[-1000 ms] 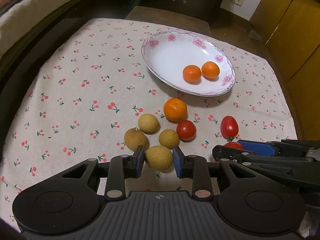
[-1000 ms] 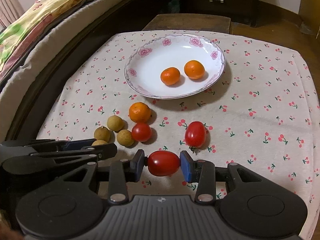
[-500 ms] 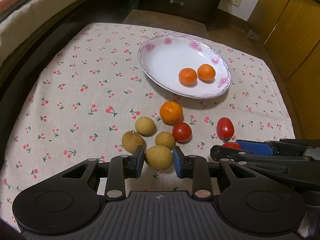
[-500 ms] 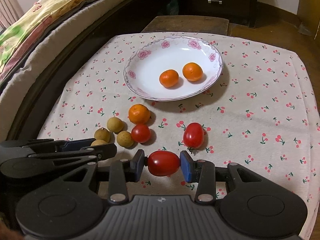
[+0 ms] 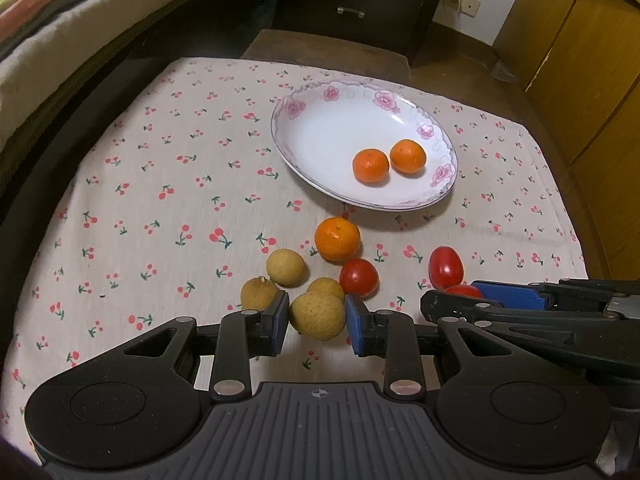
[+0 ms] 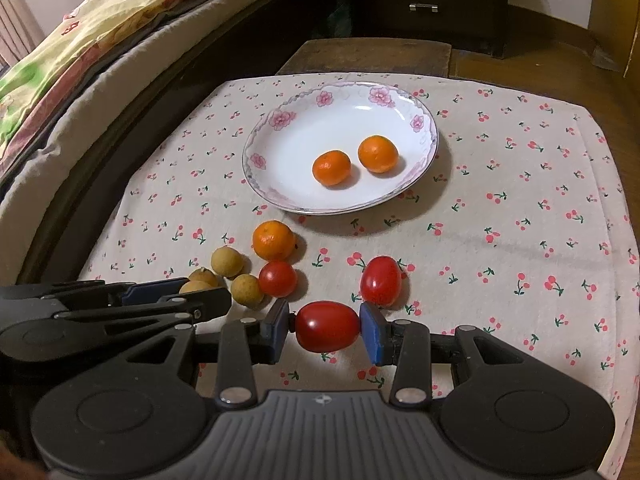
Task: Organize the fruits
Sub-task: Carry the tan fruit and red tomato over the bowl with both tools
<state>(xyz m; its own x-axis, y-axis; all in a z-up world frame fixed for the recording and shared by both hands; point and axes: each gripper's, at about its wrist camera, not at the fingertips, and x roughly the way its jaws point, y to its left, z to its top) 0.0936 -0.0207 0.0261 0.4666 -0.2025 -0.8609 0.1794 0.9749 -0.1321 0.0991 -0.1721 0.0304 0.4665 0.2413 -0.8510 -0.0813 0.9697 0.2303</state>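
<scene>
Left tool (image 5: 317, 318) clamped on a round, tan longan (image 5: 317, 315) with a dull, finely rough skin, blue pads pressed to both its sides, lifted just clear of the cloth. Right tool (image 6: 327, 330) clamped on an oval red tomato (image 6: 327, 326), smooth and glossy, held lengthwise between its blue pads. Black ribbed plastic tool bodies along the bottom of each view.

Below, a surface under a cream cloth (image 5: 168, 168), soft and matte, printed with small red cherries. Three more longans (image 5: 285, 267) huddled just beyond the left tool, one with a stub of stem. Beside them a round red tomato (image 5: 359, 278), touching a dimpled orange tangerine (image 5: 337, 239). A second oval tomato (image 6: 380, 280) lying apart, near the right tool.

Farther back, a shallow oval white plate (image 6: 280, 148), glazed and shiny, scalloped rim with pink flowers. Inside it, two small tangerines (image 6: 331, 167) side by side, close but not touching. Quilted bedding (image 6: 80, 40) along the left edge.
</scene>
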